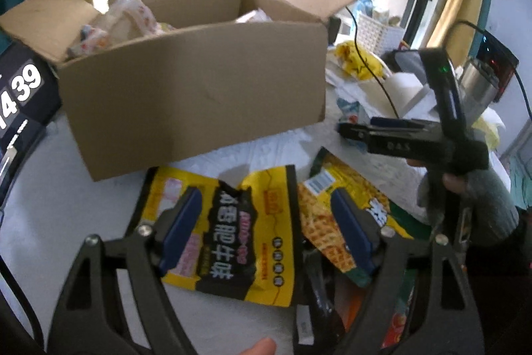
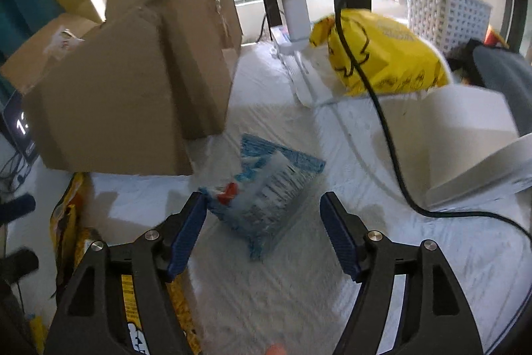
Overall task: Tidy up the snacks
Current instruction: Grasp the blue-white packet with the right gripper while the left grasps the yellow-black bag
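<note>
Left claw (image 1: 266, 222) spread wide over yellow-black snack bag (image 1: 229, 235) reading "肥牛味", lower centre. Right claw (image 2: 261, 230) gaping too, blue snack packet (image 2: 266, 192) mid-frame, print too blurry.

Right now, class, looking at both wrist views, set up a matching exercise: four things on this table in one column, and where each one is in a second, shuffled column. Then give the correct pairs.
Things
1. cardboard box
2. yellow-and-black snack bag
3. blue snack packet
4. big yellow bag

Places
A. lying flat between the open left gripper's fingers
B. at the back of the table, beside the white basket
C. standing open with snack packs inside
D. on the white cloth ahead of the open right gripper

Pairs: 1-C, 2-A, 3-D, 4-B
</note>
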Available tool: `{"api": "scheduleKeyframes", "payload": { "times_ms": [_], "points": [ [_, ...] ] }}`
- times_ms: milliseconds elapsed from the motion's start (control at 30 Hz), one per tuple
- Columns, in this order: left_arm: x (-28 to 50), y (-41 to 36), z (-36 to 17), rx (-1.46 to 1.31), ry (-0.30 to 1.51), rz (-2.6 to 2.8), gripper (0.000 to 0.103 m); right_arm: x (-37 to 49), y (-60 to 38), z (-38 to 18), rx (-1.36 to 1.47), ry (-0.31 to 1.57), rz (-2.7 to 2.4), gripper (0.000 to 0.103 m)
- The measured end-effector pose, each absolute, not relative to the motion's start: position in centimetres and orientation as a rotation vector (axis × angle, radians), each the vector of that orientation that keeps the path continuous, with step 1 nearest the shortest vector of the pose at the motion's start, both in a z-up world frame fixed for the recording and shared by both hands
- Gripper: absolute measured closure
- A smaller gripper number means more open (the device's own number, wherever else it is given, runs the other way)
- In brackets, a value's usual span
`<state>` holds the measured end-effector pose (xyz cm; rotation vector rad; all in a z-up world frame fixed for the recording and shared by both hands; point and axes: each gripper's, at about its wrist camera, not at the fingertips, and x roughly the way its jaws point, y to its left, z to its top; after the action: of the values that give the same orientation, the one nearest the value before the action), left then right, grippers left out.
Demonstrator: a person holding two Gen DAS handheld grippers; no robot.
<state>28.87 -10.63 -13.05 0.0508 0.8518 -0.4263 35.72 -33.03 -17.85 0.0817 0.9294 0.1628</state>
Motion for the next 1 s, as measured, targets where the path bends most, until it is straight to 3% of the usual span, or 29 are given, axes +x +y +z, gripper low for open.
{"api": "scheduleKeyframes", "payload": {
  "times_ms": [300, 367, 433, 500, 633, 700, 1000],
  "points": [
    [30.6, -10.1, -16.0, 0.082, 0.951, -0.336, 0.022, 36.5, -32.2, -18.1, 0.025, 0.914, 0.155, 0.028],
    [30.6, -9.3, -16.1, 0.078, 0.957, -0.308, 0.022, 36.2, -32.2, -18.0, 0.018, 0.913, 0.160, 0.035],
    [30.3, -8.3, -16.3, 0.076, 0.963, -0.285, 0.022, 35.9, -32.2, -17.8, 0.019, 0.912, 0.160, 0.056],
    [30.3, -7.4, -16.6, 0.083, 0.970, -0.271, 0.022, 35.5, -32.5, -17.7, 0.028, 0.915, 0.163, 0.068],
    [29.5, -5.6, -17.4, 0.098, 0.994, -0.252, 0.022, 34.4, -32.6, -17.6, 0.017, 0.920, 0.169, 0.084],
    [29.1, -4.8, -17.8, 0.113, 0.998, -0.229, 0.022, 33.7, -32.3, -17.5, 0.005, 0.922, 0.176, 0.088],
    [27.6, 0.4, -18.9, 0.103, 1.014, -0.163, 0.022, 30.3, -31.7, -16.7, -0.017, 0.942, 0.195, 0.088]
  ]
}}
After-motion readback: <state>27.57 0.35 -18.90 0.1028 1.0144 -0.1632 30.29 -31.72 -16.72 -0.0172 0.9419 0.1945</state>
